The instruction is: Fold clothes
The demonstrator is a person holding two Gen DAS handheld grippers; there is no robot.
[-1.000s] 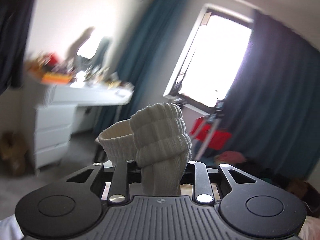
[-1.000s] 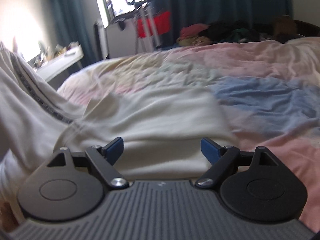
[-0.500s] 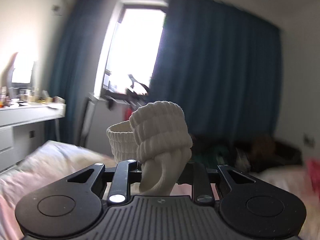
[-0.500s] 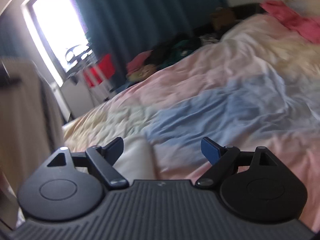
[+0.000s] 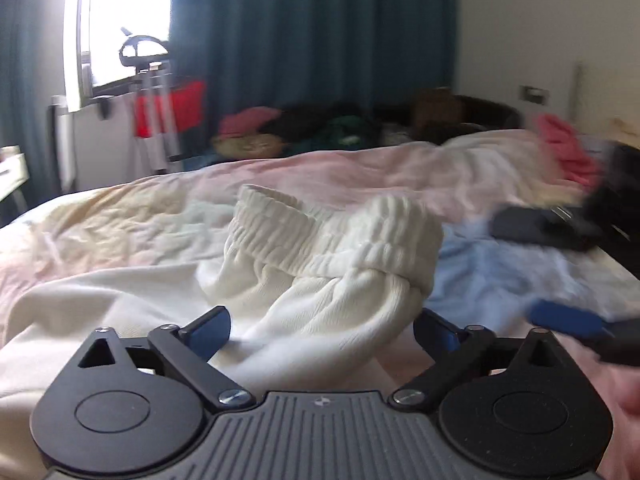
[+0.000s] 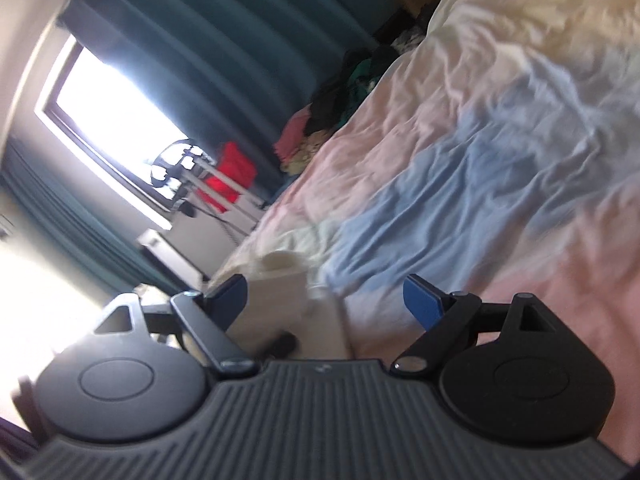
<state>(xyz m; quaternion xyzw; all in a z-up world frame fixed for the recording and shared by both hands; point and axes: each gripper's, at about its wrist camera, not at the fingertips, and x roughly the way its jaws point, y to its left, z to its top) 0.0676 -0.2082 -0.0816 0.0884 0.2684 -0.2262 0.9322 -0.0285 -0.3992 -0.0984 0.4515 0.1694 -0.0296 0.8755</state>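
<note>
On the bed, nearest first:
Left gripper (image 5: 322, 330): jaws opening, blue pads wide apart; the white ribbed garment (image 5: 328, 264) lies between them, neither pad pressing on it.
Garment: bunched, its ribbed cuffs uppermost, resting on a cream cloth (image 5: 100, 304) spread over the patchwork bedcover (image 5: 500, 268).
Right gripper (image 6: 326, 298): fingers spread wide, nothing held; its view is rolled sideways, with pale fabric by its left finger.
Mid-bed: a dark flat item (image 5: 536, 226), blurred.
Far side: a heap of clothes (image 5: 304, 132), red fabric on a stand (image 5: 168, 110), blue curtains (image 5: 312, 28), a bright window (image 5: 124, 16).
</note>
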